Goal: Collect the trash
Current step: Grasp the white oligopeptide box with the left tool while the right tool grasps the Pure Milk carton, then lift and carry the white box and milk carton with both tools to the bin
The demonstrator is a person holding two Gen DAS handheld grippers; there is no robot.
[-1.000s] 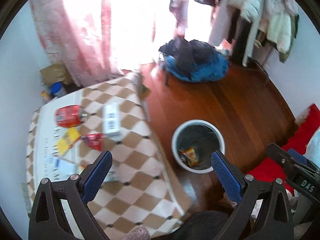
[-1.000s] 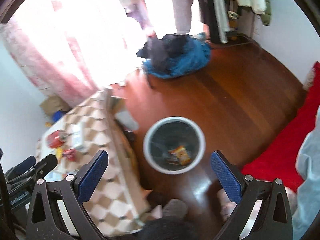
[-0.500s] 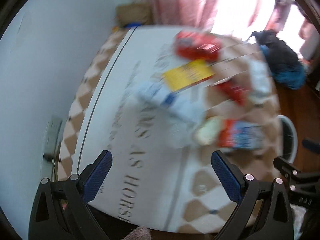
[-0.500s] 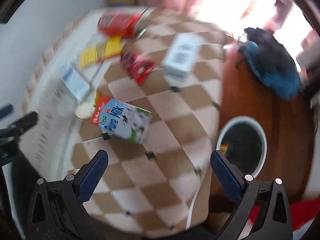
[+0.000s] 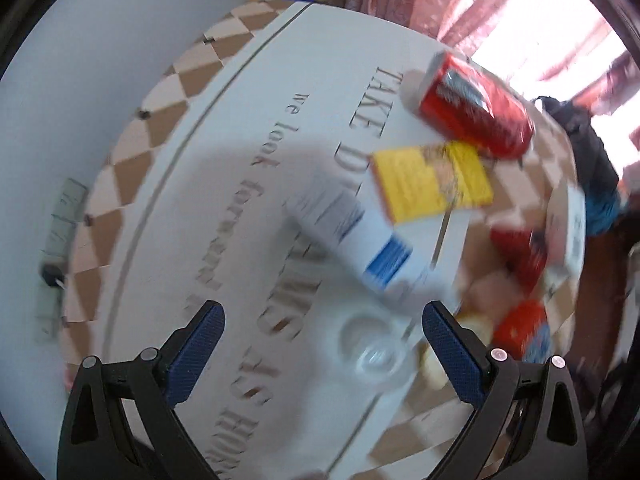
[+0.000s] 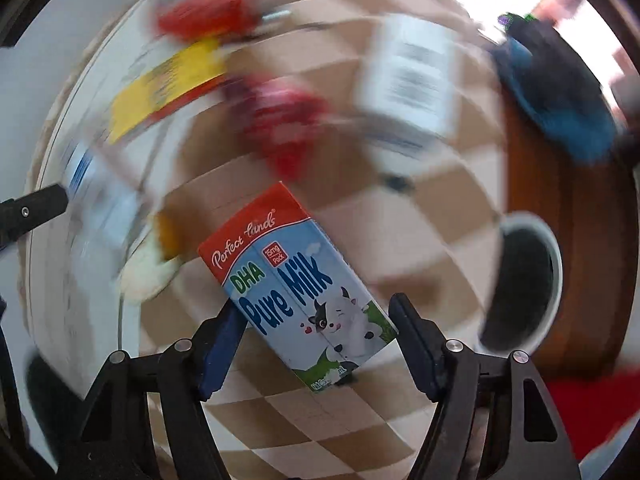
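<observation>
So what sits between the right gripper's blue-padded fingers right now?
In the right wrist view, the blue-and-red Pure Milk carton lies between the right gripper fingers, on the checkered tablecloth.

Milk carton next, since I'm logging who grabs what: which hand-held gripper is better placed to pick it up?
Right. The right hand-held gripper is open with the milk carton between its fingers. The left hand-held gripper is open over the white tablecloth, near a clear cup.

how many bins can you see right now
1. The white trash bin stands on the wooden floor, right of the table, in the right wrist view. Others may be out of frame.
</observation>
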